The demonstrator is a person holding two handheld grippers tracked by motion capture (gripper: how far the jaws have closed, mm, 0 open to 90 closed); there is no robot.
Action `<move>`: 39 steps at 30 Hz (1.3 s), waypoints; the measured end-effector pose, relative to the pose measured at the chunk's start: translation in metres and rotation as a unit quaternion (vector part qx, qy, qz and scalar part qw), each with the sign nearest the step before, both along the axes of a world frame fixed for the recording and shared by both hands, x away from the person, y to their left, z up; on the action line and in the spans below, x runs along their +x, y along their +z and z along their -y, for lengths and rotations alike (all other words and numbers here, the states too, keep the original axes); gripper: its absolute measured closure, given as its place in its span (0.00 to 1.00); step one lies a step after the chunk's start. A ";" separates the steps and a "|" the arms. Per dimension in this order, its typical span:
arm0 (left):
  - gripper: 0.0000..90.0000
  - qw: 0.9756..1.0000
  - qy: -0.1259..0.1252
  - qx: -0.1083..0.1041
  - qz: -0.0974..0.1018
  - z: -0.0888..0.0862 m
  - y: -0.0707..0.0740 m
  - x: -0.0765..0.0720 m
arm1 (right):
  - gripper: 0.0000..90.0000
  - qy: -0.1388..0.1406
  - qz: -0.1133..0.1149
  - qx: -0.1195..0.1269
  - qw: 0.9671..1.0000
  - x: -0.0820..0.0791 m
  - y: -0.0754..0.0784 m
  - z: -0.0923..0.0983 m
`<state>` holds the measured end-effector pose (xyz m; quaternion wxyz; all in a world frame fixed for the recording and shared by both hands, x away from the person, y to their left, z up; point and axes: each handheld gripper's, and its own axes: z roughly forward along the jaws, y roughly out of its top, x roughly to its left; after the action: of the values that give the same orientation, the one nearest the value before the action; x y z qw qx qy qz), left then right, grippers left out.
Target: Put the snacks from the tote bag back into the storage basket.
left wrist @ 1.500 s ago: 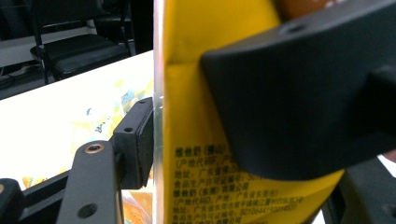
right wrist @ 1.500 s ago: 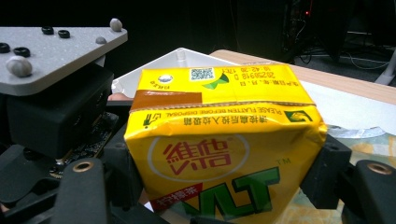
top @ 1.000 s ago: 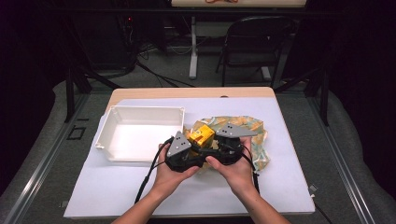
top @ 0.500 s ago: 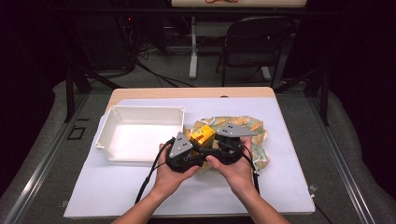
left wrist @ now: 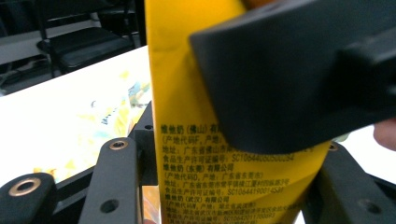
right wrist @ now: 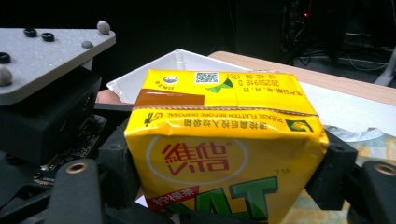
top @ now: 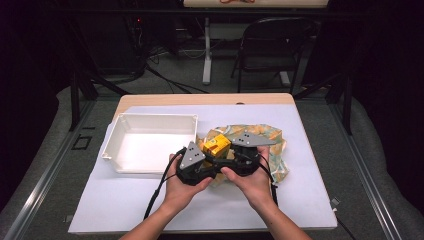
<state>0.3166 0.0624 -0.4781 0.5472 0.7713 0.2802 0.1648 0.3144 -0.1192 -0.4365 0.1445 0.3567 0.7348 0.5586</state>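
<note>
1. The yellow carton [left wrist: 196, 140] is cut off by the top and bottom edges in the left gripper view, and a blurred black gripper part covers its upper right side.
2. In the high view both grippers hide the patterned bag [top: 272, 150] partly.

The yellow drink carton [right wrist: 224, 154] has red and green letters. The plastic tray [top: 150, 142] is white. The crinkly bag [top: 272, 145] is yellow-patterned.
</note>
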 end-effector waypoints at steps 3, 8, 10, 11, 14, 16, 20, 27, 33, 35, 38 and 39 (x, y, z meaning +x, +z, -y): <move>0.56 1.000 0.006 -0.004 -0.005 -0.004 0.001 0.002 | 0.20 0.007 0.001 0.013 1.000 -0.001 0.002 0.002; 0.56 1.000 0.014 -0.009 -0.008 -0.010 0.001 0.006 | 0.17 0.004 0.005 0.024 1.000 -0.001 0.006 0.007; 0.56 1.000 0.016 -0.010 -0.010 -0.012 0.001 0.008 | 0.17 0.004 0.008 0.026 1.000 -0.001 0.007 0.010; 0.56 1.000 0.019 -0.010 -0.010 -0.013 0.000 0.009 | 0.17 0.002 0.010 0.028 1.000 -0.001 0.007 0.011; 0.56 1.000 0.023 -0.007 -0.015 -0.017 -0.001 0.012 | 0.18 0.001 0.012 0.029 1.000 0.000 0.006 0.017; 0.56 1.000 0.023 -0.006 -0.018 -0.020 -0.003 0.014 | 0.18 -0.005 0.012 0.029 0.999 0.001 0.005 0.021; 0.56 0.999 0.030 -0.007 -0.017 -0.027 -0.005 0.018 | 0.18 -0.023 0.027 0.011 0.999 0.004 -0.001 0.031; 0.56 0.999 0.041 -0.009 -0.016 -0.041 -0.002 0.024 | 0.18 -0.032 0.015 0.005 0.999 0.014 -0.015 0.044; 0.56 0.998 0.056 -0.017 -0.012 -0.055 0.003 0.028 | 0.19 -0.046 0.023 -0.003 0.999 0.022 -0.025 0.059; 0.55 0.998 0.061 -0.020 -0.014 -0.058 0.002 0.030 | 0.19 -0.049 0.021 -0.008 0.999 0.024 -0.030 0.060; 0.55 0.997 0.067 -0.022 -0.016 -0.062 0.001 0.034 | 0.21 -0.052 0.021 -0.010 0.998 0.025 -0.035 0.060; 0.55 0.997 0.067 -0.021 -0.016 -0.064 0.001 0.035 | 0.22 -0.053 0.023 -0.008 0.998 0.025 -0.036 0.060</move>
<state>0.3513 0.1264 -0.4769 0.5465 0.7415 0.3435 0.1830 0.3392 -0.1789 -0.4725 0.1936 0.3815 0.7154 0.5525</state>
